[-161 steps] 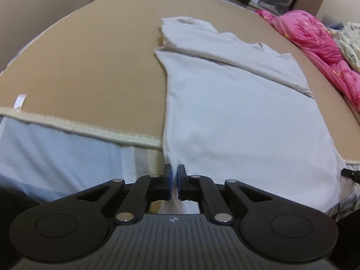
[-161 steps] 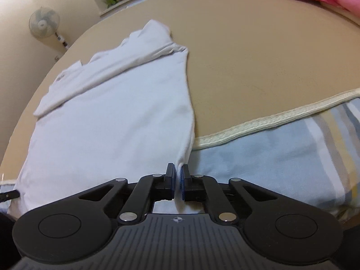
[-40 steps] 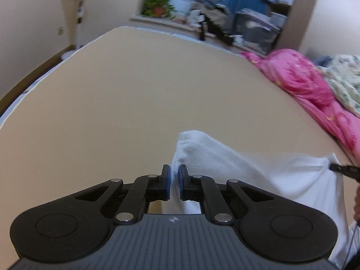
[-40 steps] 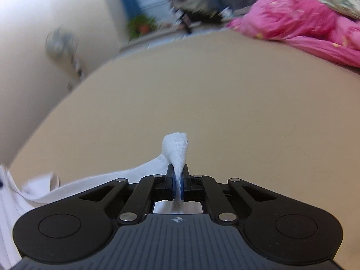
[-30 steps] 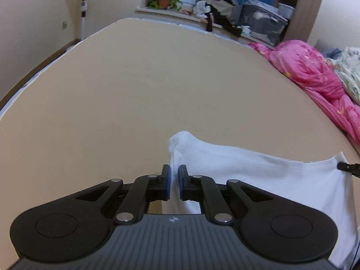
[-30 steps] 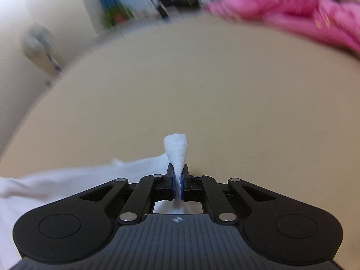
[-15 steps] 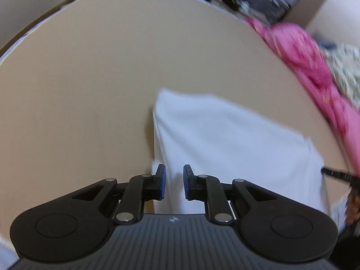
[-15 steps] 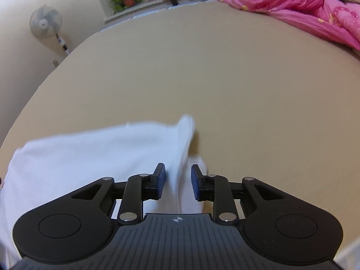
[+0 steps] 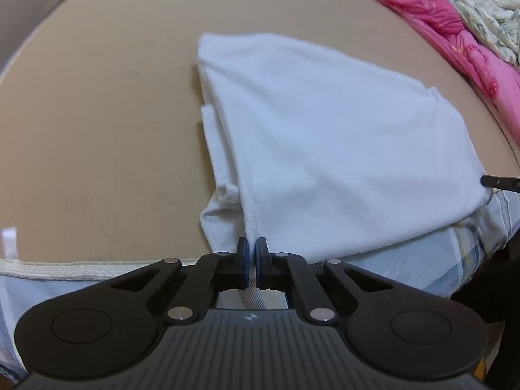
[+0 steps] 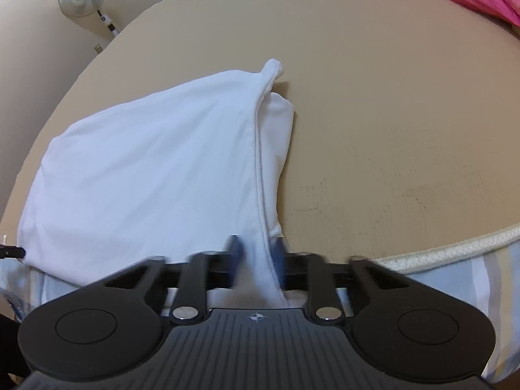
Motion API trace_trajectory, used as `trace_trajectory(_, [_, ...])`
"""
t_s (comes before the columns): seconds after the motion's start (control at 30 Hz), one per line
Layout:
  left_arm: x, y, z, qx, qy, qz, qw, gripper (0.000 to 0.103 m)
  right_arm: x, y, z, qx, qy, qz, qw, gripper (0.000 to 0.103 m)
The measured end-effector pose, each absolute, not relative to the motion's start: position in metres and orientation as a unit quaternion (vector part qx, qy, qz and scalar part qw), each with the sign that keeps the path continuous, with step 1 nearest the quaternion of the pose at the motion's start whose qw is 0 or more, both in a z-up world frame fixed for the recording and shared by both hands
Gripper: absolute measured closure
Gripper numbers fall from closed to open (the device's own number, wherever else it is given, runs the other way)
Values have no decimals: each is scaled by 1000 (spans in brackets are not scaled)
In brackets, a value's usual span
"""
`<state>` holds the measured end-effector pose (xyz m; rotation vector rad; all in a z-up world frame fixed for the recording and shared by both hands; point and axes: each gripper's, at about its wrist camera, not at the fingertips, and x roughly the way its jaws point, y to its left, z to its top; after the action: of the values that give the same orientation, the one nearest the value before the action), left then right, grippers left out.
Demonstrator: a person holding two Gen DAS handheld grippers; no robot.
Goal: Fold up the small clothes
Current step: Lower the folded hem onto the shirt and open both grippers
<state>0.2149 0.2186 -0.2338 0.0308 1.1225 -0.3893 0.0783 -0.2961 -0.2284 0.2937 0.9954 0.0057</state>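
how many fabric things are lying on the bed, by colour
white: 1, the folded white shirt
pink: 1, the pink quilt
pale floral: 1, the floral blanket
tan: 1, the tan mat
striped: 1, the striped sheet
total: 5

We saw wide bare tan mat [image 9: 97,123] on both outer sides of the folded white shirt [image 9: 325,136]. The pink quilt [image 9: 455,22] blocked the far right edge, well apart from the shirt.
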Motion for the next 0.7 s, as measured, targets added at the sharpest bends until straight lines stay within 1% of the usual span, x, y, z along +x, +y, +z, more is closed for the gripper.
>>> trace_trajectory(0.1, [206,227,-230,-28,537,-166,827,100,66,-306,-213,180,444,-10,878,100])
trace_trajectory(0.13, [205,229,-237,-26,554,-152,818,100,66,-307,-216,178,452,-21,874,100])
trace_trajectory(0.2, [211,223,-247,-17,579,-133,804,98,72,-304,-232,161,494,-34,854,100])
trace_trajectory(0.27, [212,223,-240,-33,568,-144,810,97,75,-298,-238,136,512,-42,847,98])
trace_trajectory(0.3, [213,228,-231,-56,549,-149,821,94,76,-296,-234,123,505,-47,853,91])
trace_trajectory(0.33, [214,233,-224,-75,531,-150,831,84,75,-292,-228,106,492,-53,863,88])
trace_trajectory(0.37, [215,239,-216,-96,509,-148,843,69,72,-289,-218,81,468,-65,877,83])
trace_trajectory(0.4, [216,242,-212,-109,496,-144,849,63,70,-287,-209,61,449,-74,888,77])
trace_trajectory(0.43, [219,244,-210,-121,488,-139,853,57,68,-285,-200,46,429,-78,899,73])
trace_trajectory(0.47, [224,246,-211,-131,488,-134,852,56,68,-283,-192,42,414,-77,906,70])
trace_trajectory(0.53, [234,245,-218,-145,499,-127,845,55,68,-285,-178,53,391,-66,917,70])
trace_trajectory(0.57, [239,243,-224,-147,508,-124,840,52,68,-285,-171,59,379,-56,922,69])
trace_trajectory(0.63, [245,235,-233,-140,517,-120,836,51,73,-281,-168,59,361,-44,930,63])
trace_trajectory(0.67, [248,235,-237,-138,522,-119,833,47,75,-279,-170,57,354,-39,933,61])
trace_trajectory(0.7, [252,236,-242,-138,526,-118,831,45,76,-278,-176,57,353,-37,933,60])
